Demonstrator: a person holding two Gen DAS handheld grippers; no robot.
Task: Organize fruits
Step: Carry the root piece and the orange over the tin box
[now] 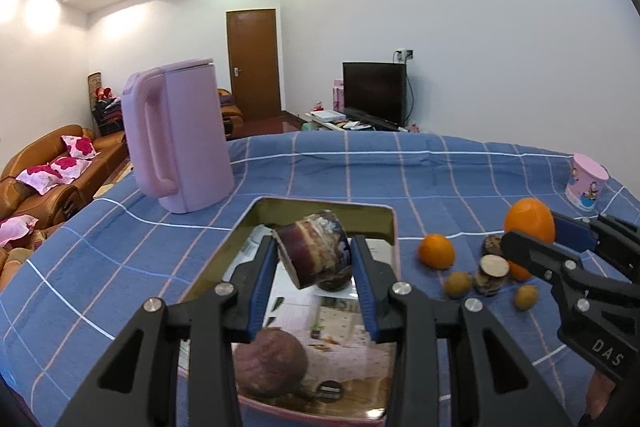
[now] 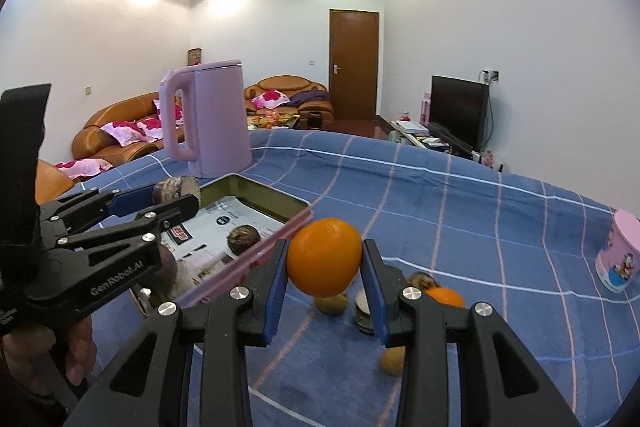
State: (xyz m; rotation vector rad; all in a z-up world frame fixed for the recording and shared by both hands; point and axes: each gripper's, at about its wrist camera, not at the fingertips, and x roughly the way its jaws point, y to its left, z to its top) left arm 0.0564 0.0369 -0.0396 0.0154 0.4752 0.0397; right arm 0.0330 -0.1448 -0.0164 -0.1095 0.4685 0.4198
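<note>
Left gripper (image 1: 316,263): jaws clamped on a purple-brown cut stalk piece (image 1: 314,253), held above the tin tray (image 1: 328,207) on the blue checked cloth (image 1: 360,167). In the tray, toward 6 o'clock, a round brown fruit (image 1: 270,363) on printed paper. Right gripper (image 2: 325,281): jaws clamped on a large orange (image 2: 324,257), held off the cloth just at 3 o'clock of the tray's pink rim. Loose on the cloth beneath it: a small orange (image 1: 437,251), two small tan fruits (image 1: 459,284), more cut stalk pieces (image 1: 491,273). Pink kettle (image 1: 180,139) at 11 o'clock of the tray; pink cartoon cup (image 1: 586,183) far out at 2 o'clock.
</note>
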